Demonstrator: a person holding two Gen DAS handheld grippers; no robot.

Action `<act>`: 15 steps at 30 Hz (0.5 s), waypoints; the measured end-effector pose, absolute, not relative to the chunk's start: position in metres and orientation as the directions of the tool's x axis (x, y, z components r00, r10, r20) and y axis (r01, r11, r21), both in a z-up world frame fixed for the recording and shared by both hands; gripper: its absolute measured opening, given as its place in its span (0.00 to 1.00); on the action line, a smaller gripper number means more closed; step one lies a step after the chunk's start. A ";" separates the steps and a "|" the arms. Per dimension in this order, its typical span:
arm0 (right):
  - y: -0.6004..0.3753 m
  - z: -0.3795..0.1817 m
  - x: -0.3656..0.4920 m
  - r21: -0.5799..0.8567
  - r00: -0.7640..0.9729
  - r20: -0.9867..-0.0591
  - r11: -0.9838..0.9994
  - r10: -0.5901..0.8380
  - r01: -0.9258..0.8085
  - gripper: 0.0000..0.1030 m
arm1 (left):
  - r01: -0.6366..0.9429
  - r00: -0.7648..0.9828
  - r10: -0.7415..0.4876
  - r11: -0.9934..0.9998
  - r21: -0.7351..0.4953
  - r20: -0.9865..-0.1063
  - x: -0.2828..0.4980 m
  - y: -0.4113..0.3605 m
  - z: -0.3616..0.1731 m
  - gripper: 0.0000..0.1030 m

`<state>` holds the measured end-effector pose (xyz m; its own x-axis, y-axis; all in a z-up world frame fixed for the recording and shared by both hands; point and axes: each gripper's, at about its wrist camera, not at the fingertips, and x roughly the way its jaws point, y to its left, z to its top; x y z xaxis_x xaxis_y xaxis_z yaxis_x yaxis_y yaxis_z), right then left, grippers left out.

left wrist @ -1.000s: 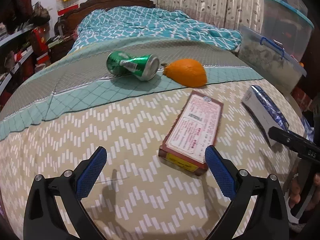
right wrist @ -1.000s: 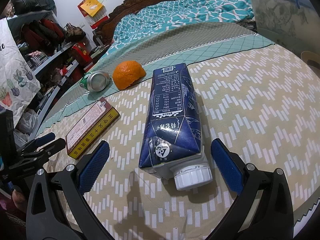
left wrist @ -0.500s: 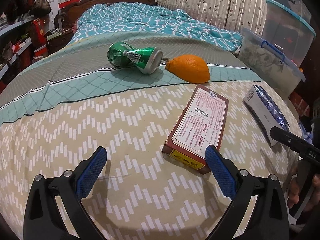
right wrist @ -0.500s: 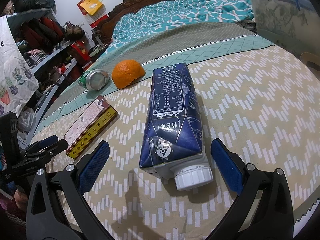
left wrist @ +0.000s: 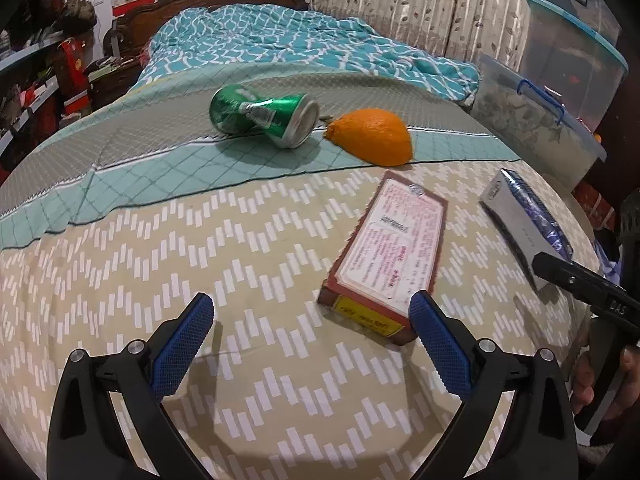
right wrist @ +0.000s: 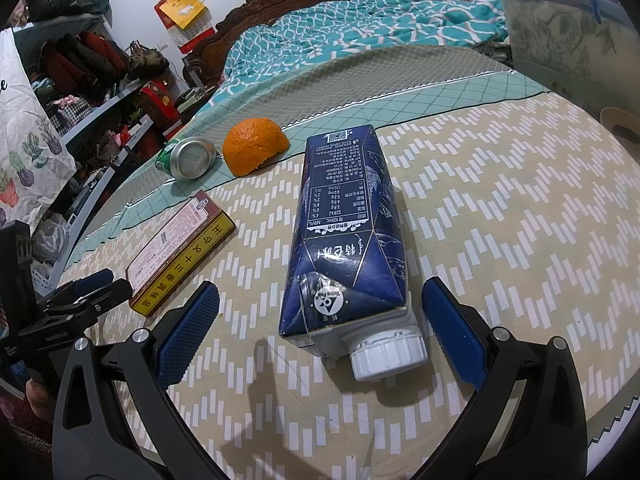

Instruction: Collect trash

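Note:
Trash lies on a bed. A dark blue milk carton [right wrist: 344, 236] with a white cap lies on its side, cap end between the spread fingers of my right gripper [right wrist: 320, 304], which is open and not touching it. A flat red-brown box [left wrist: 386, 252] lies just ahead of my open left gripper [left wrist: 312, 316], its near corner by the right fingertip. Farther back rest a dented green can [left wrist: 262, 118] and a piece of orange peel [left wrist: 374, 136]. The carton [left wrist: 524, 224] and the right gripper's finger [left wrist: 580, 284] also show at the right edge of the left wrist view.
The bedspread [left wrist: 200, 264] is beige chevron with a teal band; a teal quilt [left wrist: 288, 40] is bunched at the headboard. Clear storage bins [left wrist: 536, 116] stand to the right, and cluttered shelves [right wrist: 80, 80] to the left. A hand [left wrist: 592, 380] holds the right gripper's handle.
The left gripper has shifted slightly left and forward, so the box and can sit farther right in its view. The right gripper has stayed almost still around the carton.

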<state>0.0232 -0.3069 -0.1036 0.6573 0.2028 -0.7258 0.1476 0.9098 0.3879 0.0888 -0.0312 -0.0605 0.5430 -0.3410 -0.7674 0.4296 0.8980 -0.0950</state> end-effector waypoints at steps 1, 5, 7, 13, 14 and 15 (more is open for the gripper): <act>-0.307 -0.104 0.023 0.389 0.658 -0.725 0.909 0.203 0.147 0.97 | 0.436 0.547 -0.345 0.895 -0.093 -0.763 0.088 -0.033 -0.058 0.92; -0.307 -0.103 0.023 0.390 0.658 -0.725 0.909 0.204 0.147 0.97 | 0.463 0.567 -0.346 0.885 -0.058 -0.748 0.086 -0.043 -0.050 0.92; -0.306 -0.103 0.023 0.390 0.658 -0.725 0.909 0.204 0.148 0.97 | 0.473 0.556 -0.342 0.880 -0.050 -0.757 0.089 -0.049 -0.050 0.92; -0.306 -0.103 0.023 0.389 0.658 -0.725 0.909 0.204 0.147 0.97 | 0.511 0.496 -0.331 0.859 -0.038 -0.803 0.101 -0.072 -0.064 0.92; -0.306 -0.103 0.023 0.390 0.658 -0.725 0.909 0.204 0.147 0.97 | 0.510 0.486 -0.320 0.860 -0.034 -0.813 0.103 -0.075 -0.068 0.92; -0.306 -0.103 0.023 0.393 0.659 -0.723 0.908 0.206 0.147 0.97 | 0.510 0.479 -0.317 0.860 -0.035 -0.819 0.103 -0.076 -0.071 0.92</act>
<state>0.0229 -0.3063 -0.1032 0.6593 0.2060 -0.7231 0.1469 0.9079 0.3926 0.1035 -0.0764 -0.0714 0.4786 -0.3174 -0.8187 0.5096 0.8597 -0.0355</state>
